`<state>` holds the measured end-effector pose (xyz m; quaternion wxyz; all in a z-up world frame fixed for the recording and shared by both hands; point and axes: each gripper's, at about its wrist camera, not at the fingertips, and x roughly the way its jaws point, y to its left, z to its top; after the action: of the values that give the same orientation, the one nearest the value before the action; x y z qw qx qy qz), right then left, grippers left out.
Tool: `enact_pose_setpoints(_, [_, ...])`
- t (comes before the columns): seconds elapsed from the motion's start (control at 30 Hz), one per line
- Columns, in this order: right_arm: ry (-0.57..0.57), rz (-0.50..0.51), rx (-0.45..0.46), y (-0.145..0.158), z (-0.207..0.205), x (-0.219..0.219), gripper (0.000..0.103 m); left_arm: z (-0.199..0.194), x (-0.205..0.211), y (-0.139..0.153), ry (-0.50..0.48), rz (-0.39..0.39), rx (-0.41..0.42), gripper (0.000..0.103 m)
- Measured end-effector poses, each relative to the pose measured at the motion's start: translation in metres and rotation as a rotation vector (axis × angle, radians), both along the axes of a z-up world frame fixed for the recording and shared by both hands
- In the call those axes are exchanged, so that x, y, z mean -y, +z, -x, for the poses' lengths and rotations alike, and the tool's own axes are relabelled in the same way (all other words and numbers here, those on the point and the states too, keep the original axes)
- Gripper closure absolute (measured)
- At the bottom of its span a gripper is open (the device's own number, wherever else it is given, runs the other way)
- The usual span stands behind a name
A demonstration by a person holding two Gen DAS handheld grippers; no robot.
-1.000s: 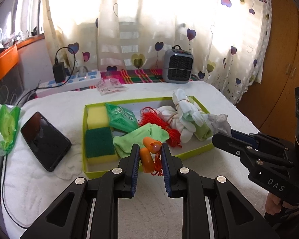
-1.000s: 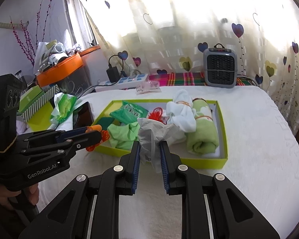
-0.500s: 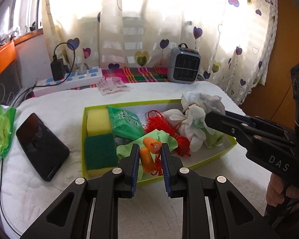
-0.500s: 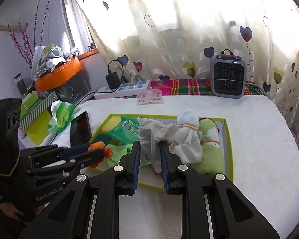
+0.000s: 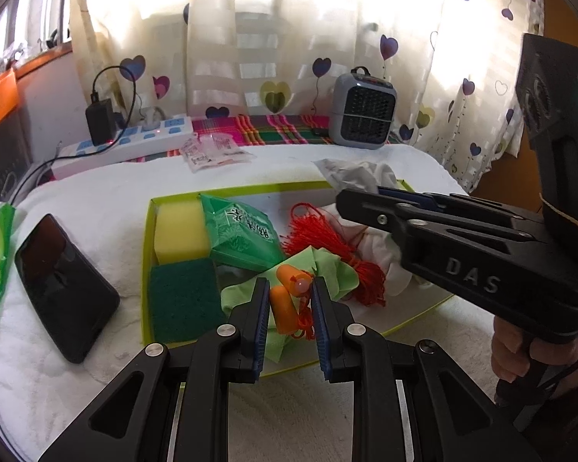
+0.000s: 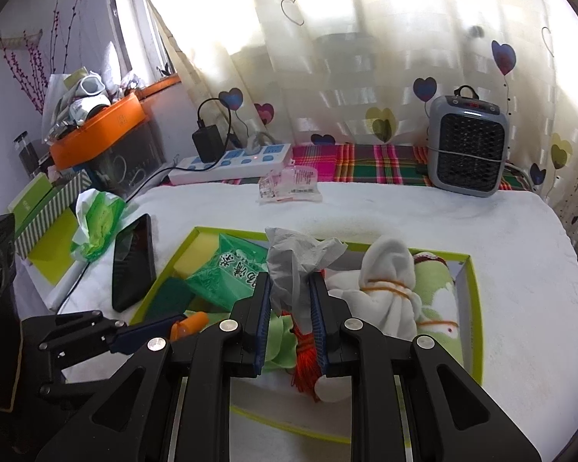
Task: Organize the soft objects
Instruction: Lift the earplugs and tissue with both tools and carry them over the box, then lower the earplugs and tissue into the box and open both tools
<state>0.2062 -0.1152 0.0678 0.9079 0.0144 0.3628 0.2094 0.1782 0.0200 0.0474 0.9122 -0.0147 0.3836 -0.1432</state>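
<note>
- We hold the small orange soft toy with a red tassel [image 5: 289,300] in the left claw [image 5: 291,308], its jaws narrowed onto the toy. The toy hangs just above the near-left part of the shallow lime-green cardboard tray [image 5: 147,269].
- We hold the crumpled grey cloth [image 6: 293,265] in the right claw [image 6: 289,300], its jaws narrowed onto the lower part of the cloth, above the middle of the tray.
- Risk, tassel snag: the toy's tassel hangs close to the loose red string bundle [image 5: 327,246] inside the tray. We judge that a low release could tangle the two.
- Risk, claw collision: the right claw's body crosses over the right half of the tray, near the left claw. We judge that lowering both together could make them touch.
- Risk, overflow: the tray already carries the yellow foam sponge [image 5: 181,231], the dark green scouring pad [image 5: 183,300], the green plastic packet [image 5: 242,235], the light green cloth [image 5: 327,269] and the white cloth bundle tied with orange bands [image 6: 385,292]. We judge that an item laid on this heap could slide over the rim onto the white padded tabletop [image 5: 96,200].
- Risk, cloth drag: the upper part of the grey cloth stands free above the jaws. It could catch on the white bundle.
- Risk, tray shift: the tray looks light; pressing on its rim could tilt it.
</note>
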Motion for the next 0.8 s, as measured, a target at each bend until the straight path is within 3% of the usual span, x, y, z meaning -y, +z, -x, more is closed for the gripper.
enact_pose_setpoints(0.57, [0.017, 0.061, -0.051, -0.022, -0.027, -0.019, 0.082, -0.006, 0.0, -0.011, 0.0, -0.001, -0.038, 0.083])
enact_pose_setpoints(0.8, [0.018, 0.064, -0.065, -0.027, -0.03, -0.02, 0.082, -0.006, 0.002, -0.011, -0.014, 0.007, -0.042, 0.073])
